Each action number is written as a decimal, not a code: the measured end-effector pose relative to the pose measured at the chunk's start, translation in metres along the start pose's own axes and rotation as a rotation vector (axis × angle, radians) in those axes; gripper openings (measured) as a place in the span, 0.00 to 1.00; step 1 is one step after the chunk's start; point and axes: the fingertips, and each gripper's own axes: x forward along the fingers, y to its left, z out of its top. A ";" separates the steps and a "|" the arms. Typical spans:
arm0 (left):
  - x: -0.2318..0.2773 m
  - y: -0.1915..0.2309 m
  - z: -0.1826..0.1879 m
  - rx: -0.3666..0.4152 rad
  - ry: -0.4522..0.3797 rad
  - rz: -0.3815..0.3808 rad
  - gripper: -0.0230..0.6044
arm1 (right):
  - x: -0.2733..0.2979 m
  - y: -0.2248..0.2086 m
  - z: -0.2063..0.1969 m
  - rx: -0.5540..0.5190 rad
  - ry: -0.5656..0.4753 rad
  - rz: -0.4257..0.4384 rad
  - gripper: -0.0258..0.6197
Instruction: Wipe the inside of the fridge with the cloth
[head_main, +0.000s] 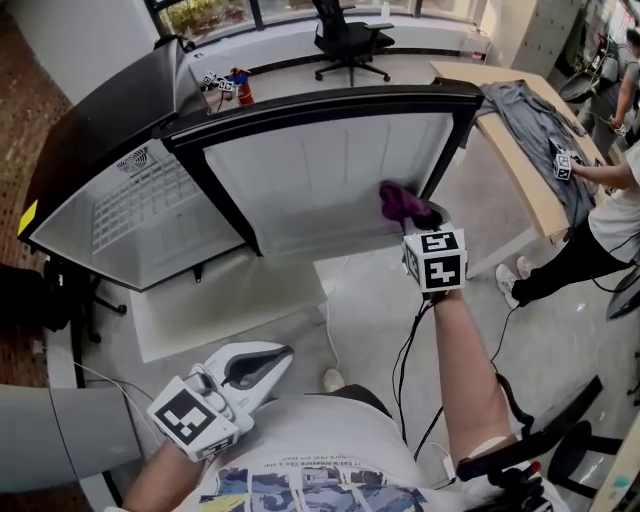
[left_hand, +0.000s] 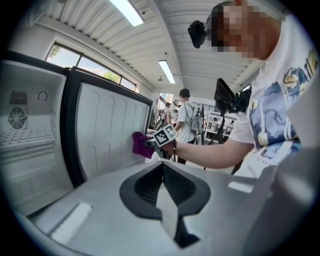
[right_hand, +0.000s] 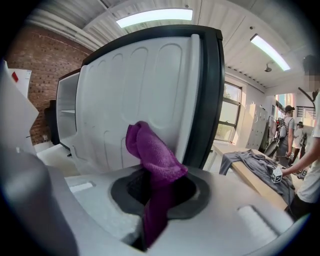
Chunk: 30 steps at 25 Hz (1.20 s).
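The fridge stands open, its white ribbed door lining (head_main: 320, 170) facing me and its shelved cavity (head_main: 140, 205) to the left. My right gripper (head_main: 420, 215) is shut on a purple cloth (head_main: 400, 203), which is bunched against the lower right of the door lining, close to the black door edge (head_main: 450, 140). In the right gripper view the cloth (right_hand: 152, 160) sticks up out of the jaws in front of the lining (right_hand: 145, 95). My left gripper (head_main: 262, 362) hangs low near my body, shut and holding nothing. The left gripper view shows the cloth (left_hand: 141, 144) on the door lining.
A wooden table (head_main: 520, 170) with a grey garment (head_main: 540, 120) stands right of the door. Another person (head_main: 610, 215) with a marker cube stands beside it. Cables (head_main: 410, 350) trail over the floor. A white panel (head_main: 230, 300) lies below the fridge. An office chair (head_main: 350, 40) is at the back.
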 end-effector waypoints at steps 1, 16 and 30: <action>0.000 0.000 -0.001 0.000 0.001 0.004 0.05 | -0.002 -0.003 0.000 0.003 -0.002 -0.008 0.12; -0.019 -0.001 -0.006 -0.013 0.001 0.037 0.05 | -0.026 0.070 0.041 -0.049 -0.115 0.200 0.12; -0.073 0.020 -0.016 -0.071 -0.012 0.159 0.05 | 0.018 0.229 0.052 -0.195 -0.106 0.554 0.12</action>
